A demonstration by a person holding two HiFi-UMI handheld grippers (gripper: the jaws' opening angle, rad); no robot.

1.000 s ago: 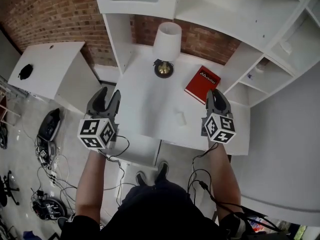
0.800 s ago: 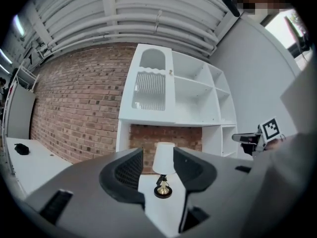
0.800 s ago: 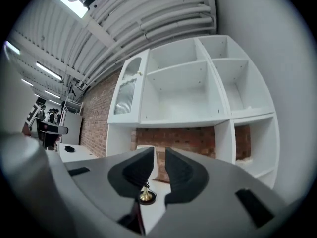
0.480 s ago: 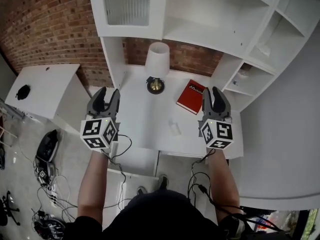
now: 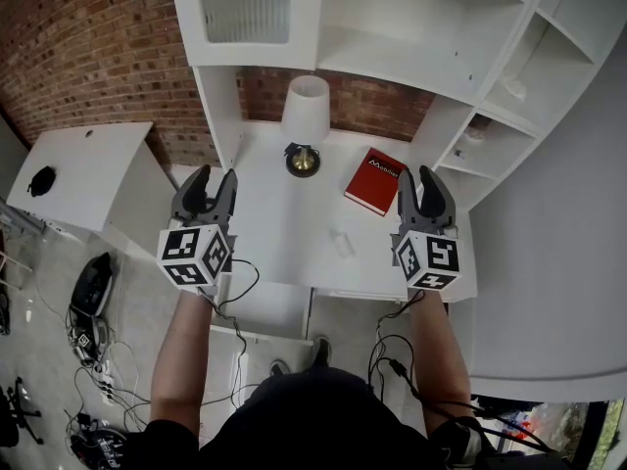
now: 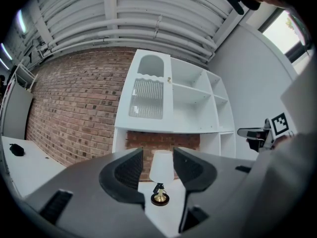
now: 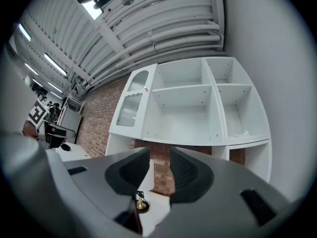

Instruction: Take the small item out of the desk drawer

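1. Left gripper [image 5: 215, 179]: held over the left edge of the desk [image 5: 279, 228] and pointing at the back wall. The jaws are apart with nothing between them. In the left gripper view the lamp [image 5: 306, 111] shows through the gap, well beyond the tips.
2. Right gripper [image 5: 418, 178]: held over the right end of the desk and pointing the same way. The jaws have just been opening and stand apart with a narrow gap. They are empty.
3. Small white item [image 5: 342, 244]: lies on the desk top near the front edge, between the two grippers and nearer the right one. Neither gripper touches it.
4. Lamp: has a white shade on a brass base and stands upright at the back of the desk, by the brick wall [image 5: 88, 47].
5. Red book [image 5: 377, 181]: lies flat on the desk at back right, just beside the right gripper's tips and apart from the lamp.
6. White shelf unit [image 5: 392, 27]: stands above and to the right of the desk. A pale thing rests in a right-hand compartment, too small to tell.
7. White side table [image 5: 93, 160]: stands left of the desk and carries one black object [image 5: 42, 179].
8. Cables [image 5: 98, 346]: lie in a tangle on the floor at lower left.
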